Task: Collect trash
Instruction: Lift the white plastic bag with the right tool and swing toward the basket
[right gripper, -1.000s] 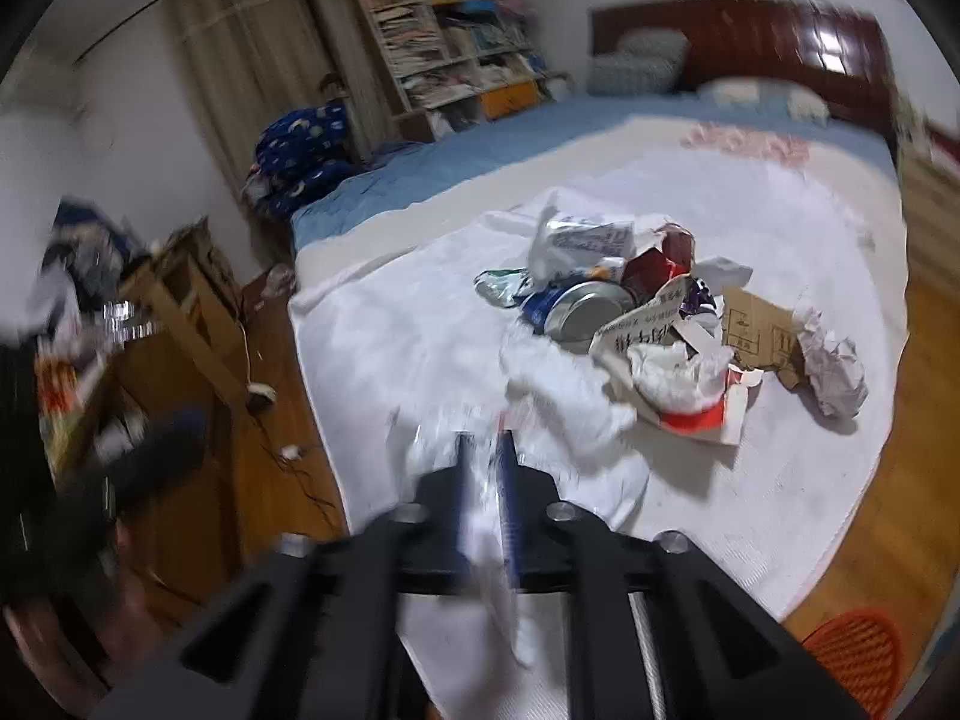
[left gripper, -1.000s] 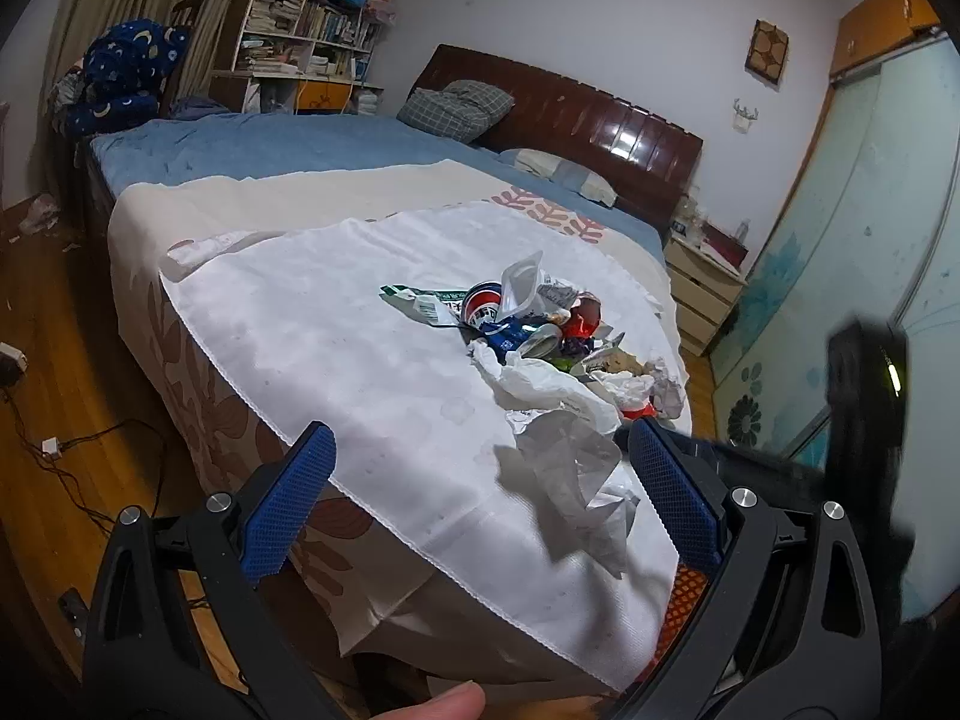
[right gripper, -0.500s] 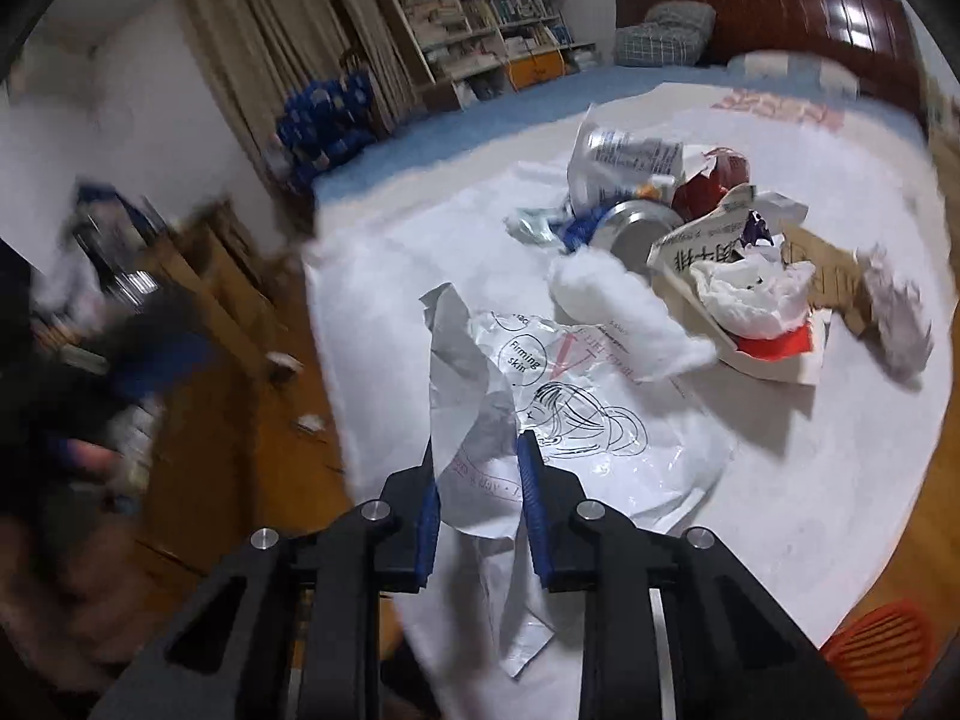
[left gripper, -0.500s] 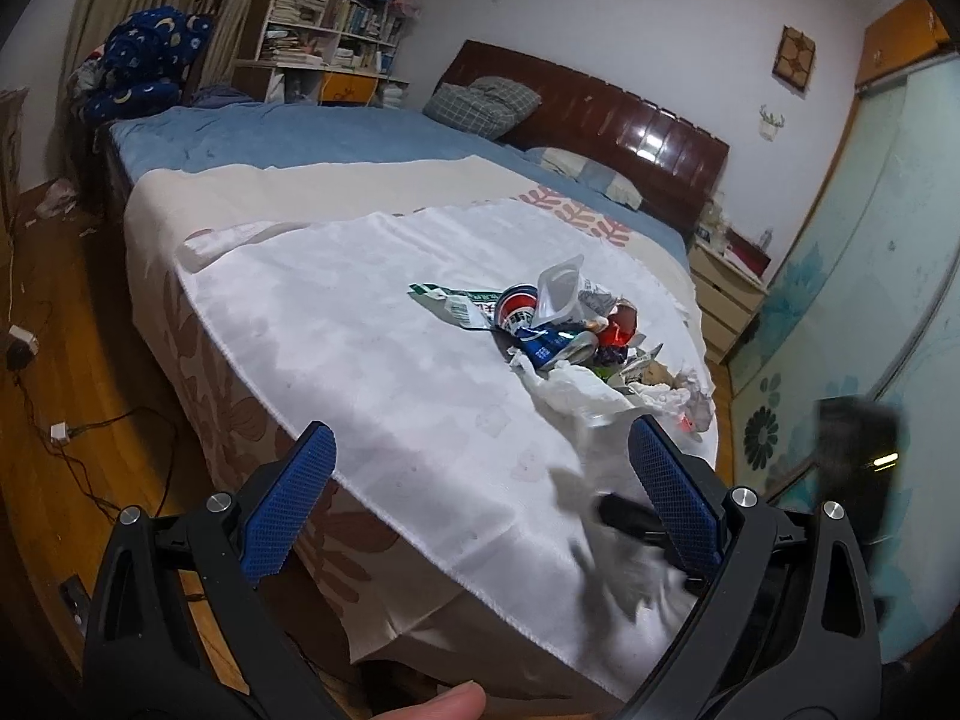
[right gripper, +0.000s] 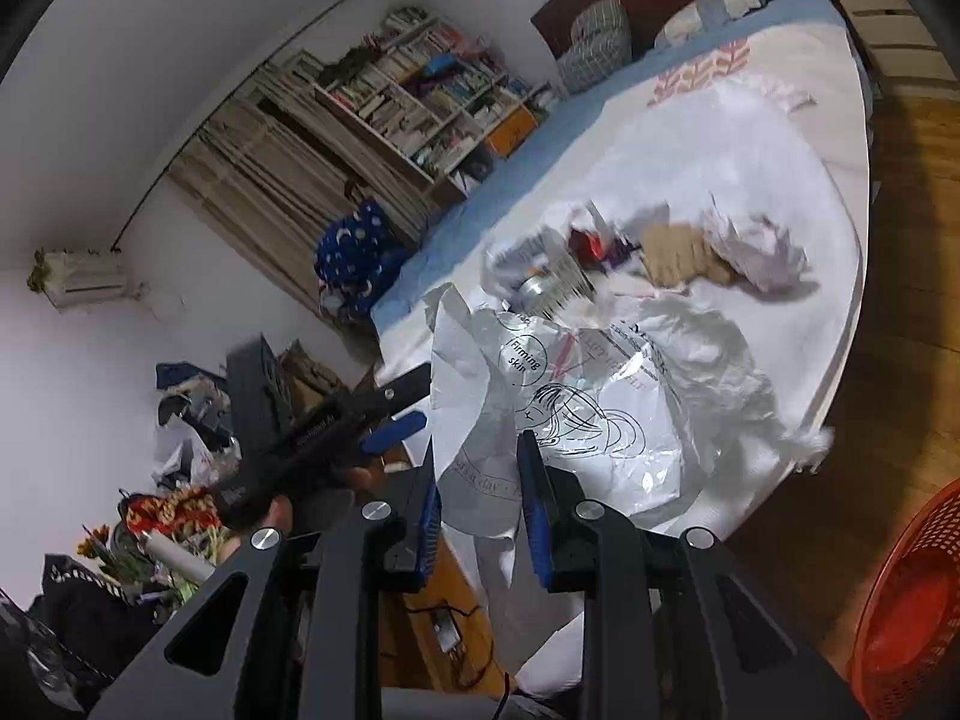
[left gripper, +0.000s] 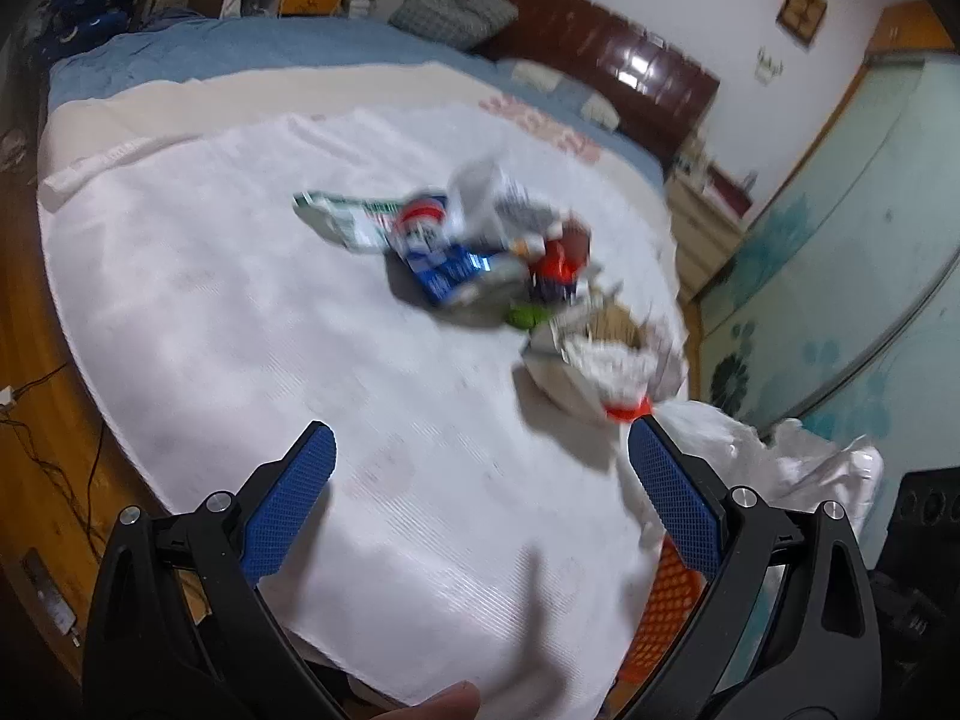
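Note:
A pile of trash (left gripper: 498, 264) lies on the white sheet (left gripper: 240, 330) on the bed: wrappers, a can, cardboard, crumpled paper. My left gripper (left gripper: 480, 468) is open and empty above the sheet's near part. My right gripper (right gripper: 477, 462) is shut on a white plastic wrapper (right gripper: 576, 414) printed with a line drawing, held lifted off the bed edge. The wrapper also shows in the left wrist view (left gripper: 780, 462). The left gripper shows in the right wrist view (right gripper: 390, 432). The pile shows in the right wrist view (right gripper: 630, 264).
An orange mesh basket (right gripper: 912, 594) stands on the wood floor by the bed's corner, also seen behind my left gripper's right finger (left gripper: 666, 594). A bookshelf (right gripper: 420, 102) and headboard (left gripper: 600, 60) are beyond. Cables lie on the floor (left gripper: 42, 420).
My right gripper has lifted the wrapper off the sheet and swung right, tilting, with the basket now in view. My left gripper has moved in over the bed toward the pile.

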Motion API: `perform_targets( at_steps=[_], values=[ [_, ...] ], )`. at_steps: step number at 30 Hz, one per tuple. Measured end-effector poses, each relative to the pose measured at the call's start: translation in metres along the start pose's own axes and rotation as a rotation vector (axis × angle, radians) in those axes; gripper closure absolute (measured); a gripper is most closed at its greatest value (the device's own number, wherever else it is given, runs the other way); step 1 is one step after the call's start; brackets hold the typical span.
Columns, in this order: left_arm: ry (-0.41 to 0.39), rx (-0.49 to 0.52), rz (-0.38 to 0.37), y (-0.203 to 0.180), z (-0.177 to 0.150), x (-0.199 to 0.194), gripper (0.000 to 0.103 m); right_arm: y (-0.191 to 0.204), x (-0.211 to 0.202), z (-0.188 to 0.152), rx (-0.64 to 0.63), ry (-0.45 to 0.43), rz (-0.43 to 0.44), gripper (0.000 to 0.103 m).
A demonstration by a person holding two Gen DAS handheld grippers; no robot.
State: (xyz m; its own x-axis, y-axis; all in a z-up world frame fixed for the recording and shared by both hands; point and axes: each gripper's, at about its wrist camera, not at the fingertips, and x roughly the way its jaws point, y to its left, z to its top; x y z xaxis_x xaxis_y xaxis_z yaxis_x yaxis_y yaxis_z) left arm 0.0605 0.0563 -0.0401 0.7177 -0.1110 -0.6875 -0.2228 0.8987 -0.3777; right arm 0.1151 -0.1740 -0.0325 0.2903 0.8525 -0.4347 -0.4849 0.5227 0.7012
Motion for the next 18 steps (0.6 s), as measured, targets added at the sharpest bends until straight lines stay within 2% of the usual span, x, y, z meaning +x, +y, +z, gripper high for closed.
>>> perform_targets(
  at_steps=[6,9,10,14,16,18],
  values=[
    [-0.005,-0.020,0.044,0.002,-0.008,-0.003,0.006,0.005,0.038,0.002,-0.025,0.050,0.097,0.078],
    [-0.019,-0.066,0.060,0.018,-0.006,-0.012,0.006,0.015,0.043,-0.002,0.000,0.069,0.192,0.078],
    [-0.026,-0.082,0.068,0.023,-0.005,-0.015,0.006,0.010,0.045,-0.005,0.069,0.067,0.287,0.078],
    [-0.085,-0.146,0.116,0.050,-0.001,-0.034,0.006,-0.001,0.046,-0.004,0.240,0.014,0.517,0.078],
    [-0.093,-0.162,0.105,0.059,-0.001,-0.040,0.006,0.001,0.040,0.004,0.249,-0.025,0.573,0.078],
    [-0.057,-0.137,0.066,0.055,-0.002,-0.036,0.006,0.005,0.030,0.009,0.213,-0.062,0.548,0.078]
  ],
)
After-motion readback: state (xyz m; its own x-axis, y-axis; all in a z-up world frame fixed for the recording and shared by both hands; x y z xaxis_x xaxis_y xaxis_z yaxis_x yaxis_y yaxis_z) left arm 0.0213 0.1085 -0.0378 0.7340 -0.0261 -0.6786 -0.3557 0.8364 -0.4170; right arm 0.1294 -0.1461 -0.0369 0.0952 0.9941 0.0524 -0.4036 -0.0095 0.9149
